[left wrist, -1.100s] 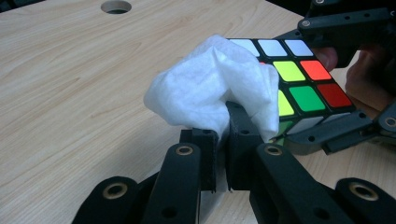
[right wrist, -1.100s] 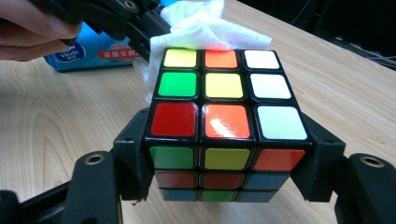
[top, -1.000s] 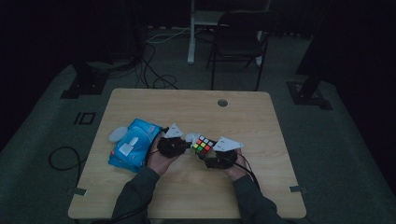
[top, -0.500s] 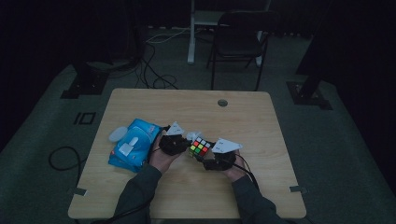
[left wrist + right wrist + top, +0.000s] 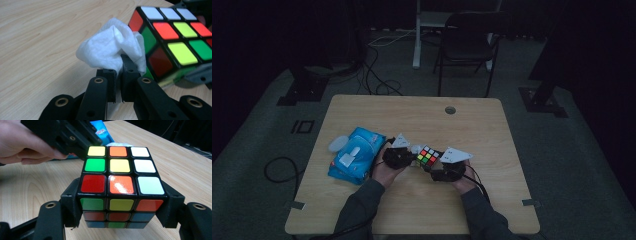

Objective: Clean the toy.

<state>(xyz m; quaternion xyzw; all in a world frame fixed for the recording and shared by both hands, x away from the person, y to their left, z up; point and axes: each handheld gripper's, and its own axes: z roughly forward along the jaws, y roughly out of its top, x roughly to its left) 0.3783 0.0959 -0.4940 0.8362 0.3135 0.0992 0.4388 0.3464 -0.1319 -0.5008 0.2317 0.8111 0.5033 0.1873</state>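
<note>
In my right gripper view, my jaws are covering both side faces of the puzzle cube (image 5: 119, 187), and its underside is facing away from me. My other hand (image 5: 23, 143) is running off the left edge. In my left gripper view, the crumpled wipe (image 5: 111, 48) is hiding the cube's near corner, and the right edge is cutting the cube off. From the high view, the print on the blue wipes pack (image 5: 354, 155) is looking too small to read.

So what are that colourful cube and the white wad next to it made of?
The cube looks like hard plastic: a black frame with glossy coloured tiles, one orange tile catching a glare. The white wad looks like soft tissue or a wet wipe, matt and crumpled with a fine fibrous texture; which of the two I can't tell.
</note>
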